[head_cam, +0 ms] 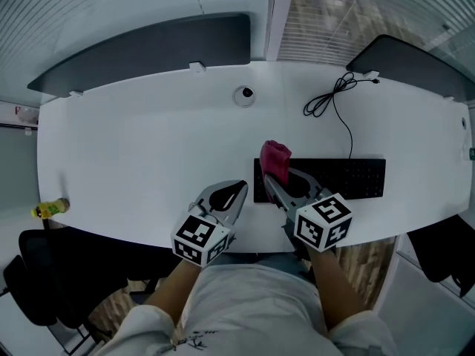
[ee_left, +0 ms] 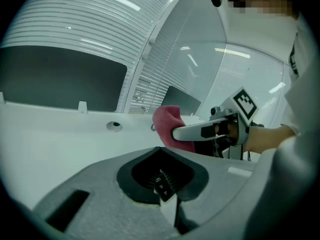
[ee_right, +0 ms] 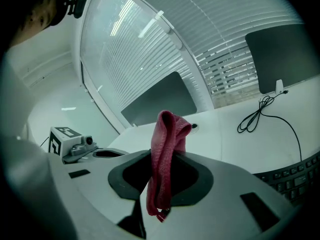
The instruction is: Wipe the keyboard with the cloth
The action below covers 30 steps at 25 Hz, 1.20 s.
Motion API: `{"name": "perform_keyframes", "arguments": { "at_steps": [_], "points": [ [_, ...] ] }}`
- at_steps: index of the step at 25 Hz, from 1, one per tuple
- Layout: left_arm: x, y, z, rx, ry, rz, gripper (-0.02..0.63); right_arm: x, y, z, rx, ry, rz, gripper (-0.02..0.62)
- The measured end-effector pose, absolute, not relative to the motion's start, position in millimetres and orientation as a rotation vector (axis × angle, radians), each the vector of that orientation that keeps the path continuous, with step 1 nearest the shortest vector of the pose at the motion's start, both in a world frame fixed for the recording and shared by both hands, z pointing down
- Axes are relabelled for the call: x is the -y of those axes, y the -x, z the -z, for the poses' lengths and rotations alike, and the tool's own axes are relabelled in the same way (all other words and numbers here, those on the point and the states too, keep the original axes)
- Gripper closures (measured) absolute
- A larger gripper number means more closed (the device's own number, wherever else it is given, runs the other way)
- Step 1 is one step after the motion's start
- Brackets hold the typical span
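My right gripper (head_cam: pixel 272 182) is clamped on the red cloth (head_cam: pixel 276 158), which stands bunched above its jaws, over the left end of the black keyboard (head_cam: pixel 349 178) on the white desk (head_cam: pixel 133 154). My left gripper (head_cam: pixel 239 189) hangs just beside it, jaws together with nothing between them.

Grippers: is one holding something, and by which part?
The right gripper pinches the red cloth around its bunched middle, folded top sticking out. The left gripper is shut on nothing.

White desk (head_cam: pixel 133 154): black keyboard (head_cam: pixel 358 178), coiled cable (head_cam: pixel 322 104), grommet (head_cam: pixel 244 95).
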<state>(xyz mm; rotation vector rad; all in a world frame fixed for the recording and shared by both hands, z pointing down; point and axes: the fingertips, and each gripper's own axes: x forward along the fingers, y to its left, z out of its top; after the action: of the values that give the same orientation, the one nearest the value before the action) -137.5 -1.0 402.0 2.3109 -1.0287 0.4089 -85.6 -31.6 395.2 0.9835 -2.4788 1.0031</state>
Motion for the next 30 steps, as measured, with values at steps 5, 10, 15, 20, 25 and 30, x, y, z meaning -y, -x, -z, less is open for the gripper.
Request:
{"name": "perform_keyframes", "arguments": {
  "at_steps": [5, 10, 15, 20, 25, 30],
  "points": [
    [0.9, 144.6, -410.5, 1.034, -2.284, -0.41, 0.595, 36.0, 96.0, -411.9, 2.452, -0.963, -1.004, 0.514],
    [2.7, 151.6, -421.8, 1.036, -2.261, -0.411, 0.595, 36.8, 102.5, -429.8, 2.424, -0.952, -1.027, 0.514],
    [2.4, 152.4, -431.3, 1.021, -2.244, -0.417, 0.595, 39.6, 103.3, -448.6, 2.384, -0.956, -1.032, 0.514],
    [6.3, 153.7, -442.2, 1.016, -2.226, -0.415, 0.595, 42.7, 103.9, -462.7, 2.362, -0.951, -1.043, 0.514],
    [9.9, 155.4, -450.4, 1.017, -2.212, -0.414, 0.595, 41.7, 106.9, -471.9, 2.349, -0.94, -1.037, 0.514],
    [9.1, 154.6, -455.8, 1.013, -2.207, -0.424, 0.595, 41.2, 107.1, -484.2, 2.326, -0.93, -1.026, 0.514]
  ]
}}
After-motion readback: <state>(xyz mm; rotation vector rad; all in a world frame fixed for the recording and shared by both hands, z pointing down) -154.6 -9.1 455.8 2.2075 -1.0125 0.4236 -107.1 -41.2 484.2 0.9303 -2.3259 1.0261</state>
